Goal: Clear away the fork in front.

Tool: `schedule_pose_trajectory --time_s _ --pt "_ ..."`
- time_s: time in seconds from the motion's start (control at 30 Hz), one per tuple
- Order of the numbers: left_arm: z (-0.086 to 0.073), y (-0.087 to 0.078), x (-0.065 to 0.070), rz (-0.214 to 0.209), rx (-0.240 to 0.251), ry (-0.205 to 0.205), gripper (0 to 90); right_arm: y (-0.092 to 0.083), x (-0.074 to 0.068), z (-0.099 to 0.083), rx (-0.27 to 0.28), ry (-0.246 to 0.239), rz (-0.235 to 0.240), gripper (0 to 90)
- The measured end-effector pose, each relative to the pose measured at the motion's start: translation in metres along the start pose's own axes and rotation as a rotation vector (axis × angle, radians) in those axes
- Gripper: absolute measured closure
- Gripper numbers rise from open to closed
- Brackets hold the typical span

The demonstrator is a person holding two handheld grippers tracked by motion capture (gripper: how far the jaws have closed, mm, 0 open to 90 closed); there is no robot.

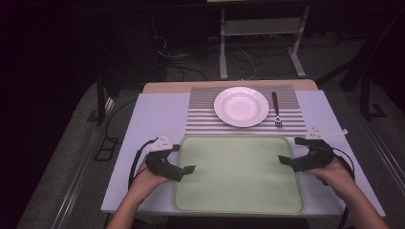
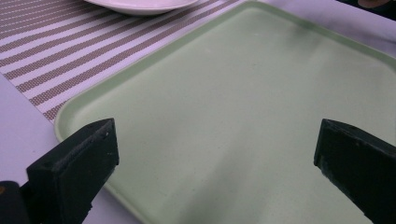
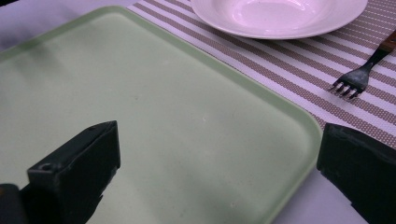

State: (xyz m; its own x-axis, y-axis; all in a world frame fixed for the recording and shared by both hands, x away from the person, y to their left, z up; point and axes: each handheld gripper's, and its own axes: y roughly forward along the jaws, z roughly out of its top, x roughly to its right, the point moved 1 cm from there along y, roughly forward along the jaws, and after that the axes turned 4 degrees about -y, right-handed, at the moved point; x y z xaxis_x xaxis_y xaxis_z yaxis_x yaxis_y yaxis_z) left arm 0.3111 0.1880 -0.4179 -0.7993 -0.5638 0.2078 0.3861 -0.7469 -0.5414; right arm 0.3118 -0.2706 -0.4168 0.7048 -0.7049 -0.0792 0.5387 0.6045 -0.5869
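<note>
While both grippers hover wide open over its short edges, the pale green tray (image 1: 239,174) lies flat in the lower middle of the high view, holding nothing. The left gripper (image 1: 184,168) sits at its left rim, the right gripper (image 1: 286,160) at its right rim. It looks like light, stiff, smooth plastic, likely slippery; pinching the raised rim at both sides should lift it level.
</note>
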Motion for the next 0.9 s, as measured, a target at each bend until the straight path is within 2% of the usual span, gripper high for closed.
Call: schedule_pose_trajectory --time_s 0.43,0.63,0.9 --pt "0.000 0.001 0.000 0.004 -0.007 0.003 0.0 0.002 0.015 0.010 -0.007 0.022 -0.027 0.0" --pt "0.000 0.002 0.001 0.017 -0.021 -0.011 0.0 0.004 0.021 0.014 -0.012 0.031 -0.037 0.0" --pt "0.001 0.003 -0.002 0.010 -0.024 -0.025 0.0 0.010 0.027 0.018 -0.018 0.035 -0.038 0.0"
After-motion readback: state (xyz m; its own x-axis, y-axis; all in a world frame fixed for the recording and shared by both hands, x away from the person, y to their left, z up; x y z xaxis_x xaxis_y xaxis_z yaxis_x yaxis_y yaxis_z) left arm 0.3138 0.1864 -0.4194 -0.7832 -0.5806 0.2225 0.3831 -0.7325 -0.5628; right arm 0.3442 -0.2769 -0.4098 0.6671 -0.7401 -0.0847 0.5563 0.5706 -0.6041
